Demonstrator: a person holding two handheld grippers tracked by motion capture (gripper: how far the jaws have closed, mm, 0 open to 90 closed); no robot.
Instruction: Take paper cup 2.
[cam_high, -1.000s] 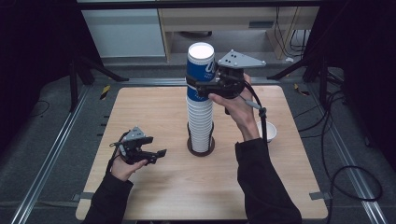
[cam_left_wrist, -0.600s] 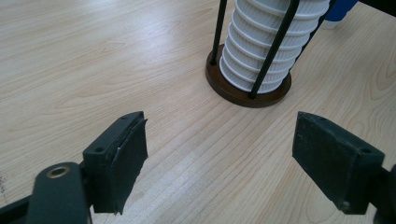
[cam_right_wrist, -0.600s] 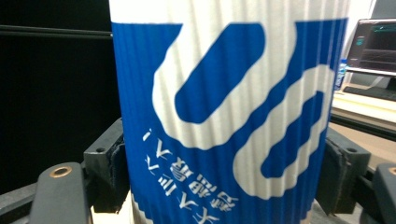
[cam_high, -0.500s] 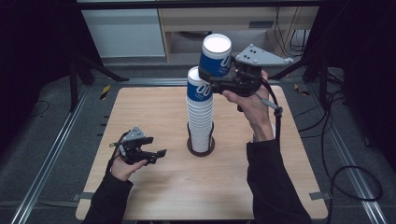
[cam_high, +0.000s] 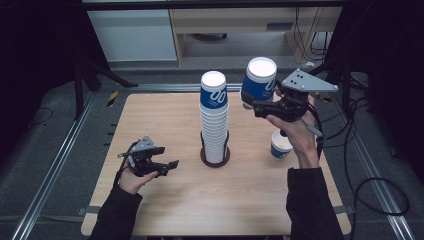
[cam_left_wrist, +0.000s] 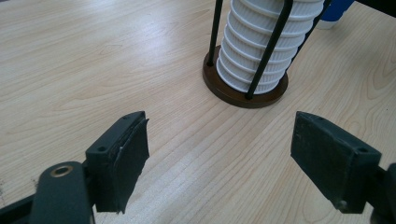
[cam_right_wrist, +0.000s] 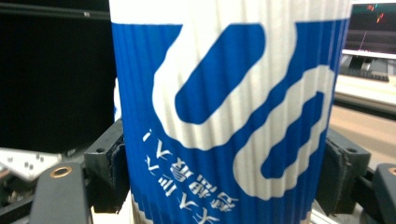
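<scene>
Since a moment ago our right gripper (cam_high: 254, 102), clamped on a cup (cam_high: 258, 80), carries it right, off the stack (cam_high: 214, 120); next we lower it beside the table cup (cam_high: 281, 146); left gripper (cam_high: 167, 167), closing slightly, stays empty.

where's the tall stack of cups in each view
high view: stack of cups stands mid-table, in a dark round holder.
left gripper view: top centre-right, its lower white ribbed part inside the holder's black rods.
right gripper view: not in it.
shared landmark: the holder's brown base.
</scene>
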